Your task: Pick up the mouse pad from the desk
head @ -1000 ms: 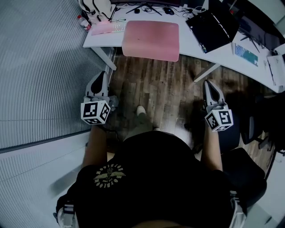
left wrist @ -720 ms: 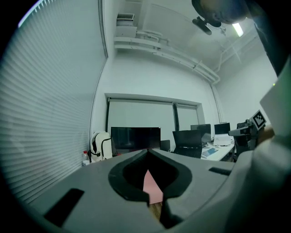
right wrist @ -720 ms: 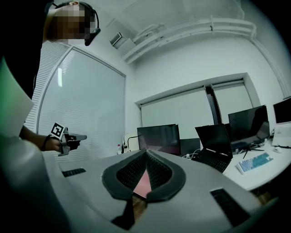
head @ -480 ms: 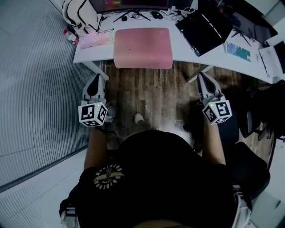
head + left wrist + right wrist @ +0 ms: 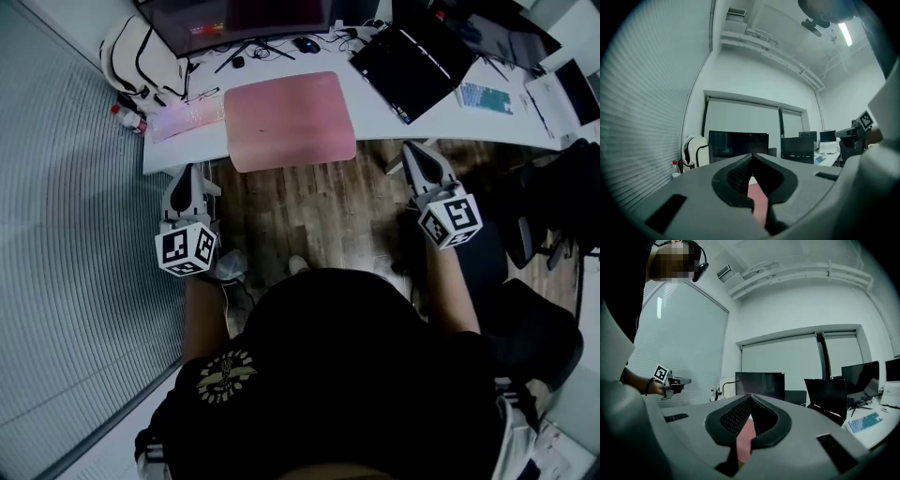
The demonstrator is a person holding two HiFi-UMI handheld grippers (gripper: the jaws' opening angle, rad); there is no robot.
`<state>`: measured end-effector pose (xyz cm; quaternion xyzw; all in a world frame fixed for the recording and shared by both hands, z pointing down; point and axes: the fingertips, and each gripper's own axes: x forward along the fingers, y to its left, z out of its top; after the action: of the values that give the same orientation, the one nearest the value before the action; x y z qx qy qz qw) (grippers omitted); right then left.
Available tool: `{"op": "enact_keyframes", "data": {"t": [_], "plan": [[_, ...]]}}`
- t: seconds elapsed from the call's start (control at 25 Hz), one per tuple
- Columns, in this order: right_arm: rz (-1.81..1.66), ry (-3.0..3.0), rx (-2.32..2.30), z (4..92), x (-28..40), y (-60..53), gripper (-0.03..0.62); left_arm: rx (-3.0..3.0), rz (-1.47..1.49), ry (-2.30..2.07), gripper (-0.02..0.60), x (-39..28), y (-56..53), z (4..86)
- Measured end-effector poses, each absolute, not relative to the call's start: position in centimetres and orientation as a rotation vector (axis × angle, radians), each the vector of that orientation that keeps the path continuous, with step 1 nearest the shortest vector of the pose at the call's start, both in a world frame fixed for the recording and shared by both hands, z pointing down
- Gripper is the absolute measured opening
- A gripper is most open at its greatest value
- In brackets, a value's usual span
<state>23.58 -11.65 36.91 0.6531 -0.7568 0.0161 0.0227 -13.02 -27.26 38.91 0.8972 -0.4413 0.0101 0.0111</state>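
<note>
The pink mouse pad [image 5: 286, 120] lies flat on the white desk [image 5: 375, 111], its near edge hanging slightly over the desk's front. My left gripper [image 5: 181, 172] is held level short of the desk's left front corner, jaws shut and empty. My right gripper [image 5: 415, 152] is level just short of the desk's front edge, to the right of the pad, also shut and empty. In the left gripper view the pad [image 5: 758, 202] shows as a pink strip beyond the closed gripper [image 5: 751, 156]. The right gripper view shows the pad [image 5: 744, 440] beyond its closed gripper [image 5: 750, 397].
A monitor [image 5: 234, 19], a mouse [image 5: 307, 44] and a light keyboard [image 5: 186, 120] sit behind and left of the pad. A black laptop [image 5: 412, 56] and a small keyboard [image 5: 485, 97] lie to the right. A white backpack [image 5: 141, 56], a bottle [image 5: 127, 117], an office chair [image 5: 525, 328].
Both grippers have travelled forward toward the desk, still shut. The desk and pad now sit closer, and the monitor has come into the head view.
</note>
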Motion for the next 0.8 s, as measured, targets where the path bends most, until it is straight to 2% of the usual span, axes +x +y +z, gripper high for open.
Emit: {"op": "enact_keyframes", "data": {"t": [0.44,0.8], "plan": [[-0.009,-2.255,2.078,36.8,23.3,-16.6,0.000,2.837,0.065,-1.298,0.008,-14.0,-34.0,40.3],[0.198,-2.185,2.018,45.1,25.4,-19.9,0.002,2.715,0.251,-1.246,0.008,-14.9,-36.7,49.4]]}}
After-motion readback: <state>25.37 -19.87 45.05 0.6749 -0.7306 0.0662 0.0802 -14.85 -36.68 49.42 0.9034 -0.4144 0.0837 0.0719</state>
